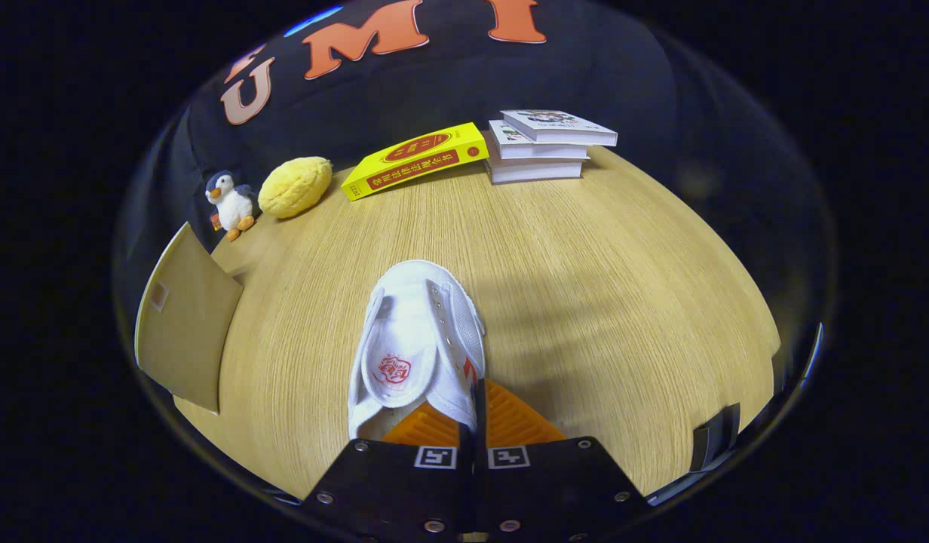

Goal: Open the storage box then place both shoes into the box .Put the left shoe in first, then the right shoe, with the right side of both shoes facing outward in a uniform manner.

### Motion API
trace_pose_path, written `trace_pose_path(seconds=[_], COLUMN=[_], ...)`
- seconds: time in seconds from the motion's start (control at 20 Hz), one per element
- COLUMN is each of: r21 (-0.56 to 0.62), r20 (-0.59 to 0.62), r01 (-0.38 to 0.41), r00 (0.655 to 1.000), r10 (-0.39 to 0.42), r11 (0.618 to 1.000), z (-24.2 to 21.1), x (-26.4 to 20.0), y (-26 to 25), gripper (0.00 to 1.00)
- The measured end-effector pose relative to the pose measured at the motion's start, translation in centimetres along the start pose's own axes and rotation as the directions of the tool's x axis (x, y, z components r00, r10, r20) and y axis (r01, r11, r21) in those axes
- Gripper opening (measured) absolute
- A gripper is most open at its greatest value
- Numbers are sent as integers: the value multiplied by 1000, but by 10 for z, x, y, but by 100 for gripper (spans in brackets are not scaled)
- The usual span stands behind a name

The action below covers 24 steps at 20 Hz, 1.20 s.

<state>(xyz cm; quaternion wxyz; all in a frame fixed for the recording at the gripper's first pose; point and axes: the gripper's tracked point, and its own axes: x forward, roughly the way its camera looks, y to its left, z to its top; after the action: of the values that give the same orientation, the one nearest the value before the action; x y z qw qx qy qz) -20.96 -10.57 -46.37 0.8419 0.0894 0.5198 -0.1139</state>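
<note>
A white canvas shoe (418, 343) with a red emblem on its insole lies on the wooden table (600, 286), toe pointing away from me. My gripper (472, 418) is shut on the shoe's right side wall near the heel, one finger inside the opening and one outside. The brown cardboard storage box (184, 324) stands to the left of the shoe, its flap or side panel facing me; I cannot tell whether it is open.
At the far side of the table sit a penguin plush (229, 202), a yellow round plush (295, 186), a yellow book (415, 160) and a stack of white books (544, 145). Bare tabletop stretches to the right of the shoe.
</note>
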Motion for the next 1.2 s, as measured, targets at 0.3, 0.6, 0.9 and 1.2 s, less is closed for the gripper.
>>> trace_pose_path(seconds=[0.3,0.6,0.9,1.2], r21=[11,4,-65,-111], r20=[61,134,181,193], r01=[16,-45,-124,-213], r00=[998,990,974,954], r10=[-17,44,134,231], r11=[1000,999,990,971], z=[24,62,88,101], x=[-25,-63,-100,-122], y=[18,78,159,247], gripper=[1,1,1,1])
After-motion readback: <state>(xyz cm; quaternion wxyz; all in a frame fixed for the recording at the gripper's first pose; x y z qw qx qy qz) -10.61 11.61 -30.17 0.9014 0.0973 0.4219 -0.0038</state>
